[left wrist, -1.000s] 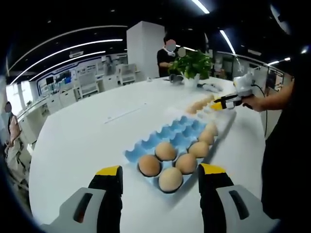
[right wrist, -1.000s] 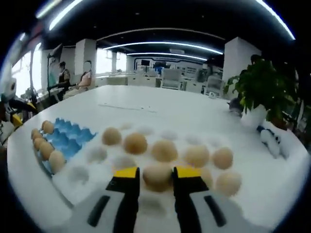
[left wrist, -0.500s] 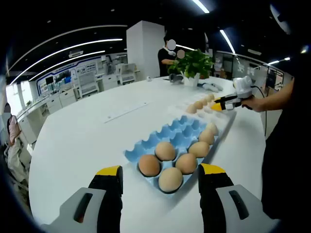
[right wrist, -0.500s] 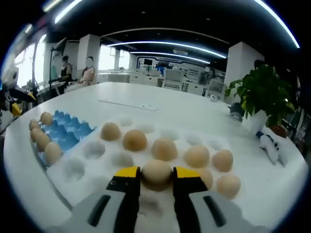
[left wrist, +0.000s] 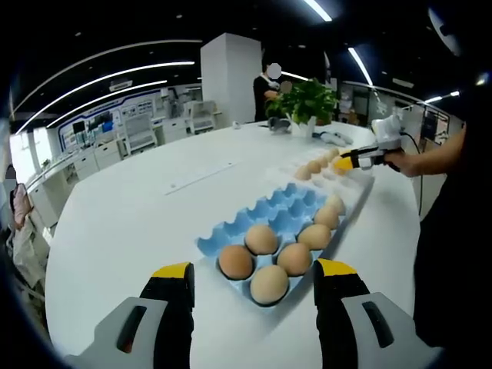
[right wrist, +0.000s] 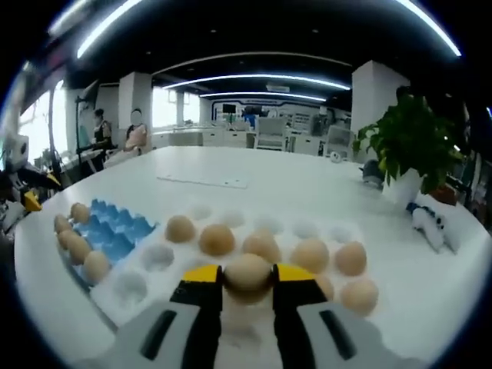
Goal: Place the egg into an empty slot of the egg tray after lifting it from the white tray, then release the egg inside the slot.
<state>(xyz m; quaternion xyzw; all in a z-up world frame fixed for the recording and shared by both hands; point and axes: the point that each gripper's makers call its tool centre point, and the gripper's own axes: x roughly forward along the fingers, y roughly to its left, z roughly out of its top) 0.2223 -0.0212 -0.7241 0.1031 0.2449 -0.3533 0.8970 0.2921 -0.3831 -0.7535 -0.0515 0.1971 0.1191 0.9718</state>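
My left tool: grey body, black jaws, yellow tips. My right tool: same build. Dark sleeve on my right arm.

Right gripper clamped, left gripper spread and idle

In the right gripper view, the right gripper has its yellow-tipped jaws pressed against both sides of an egg. In the left gripper view, the left gripper holds its jaws wide apart, gripping nothing, while the person's hand holds the right gripper extended forward.
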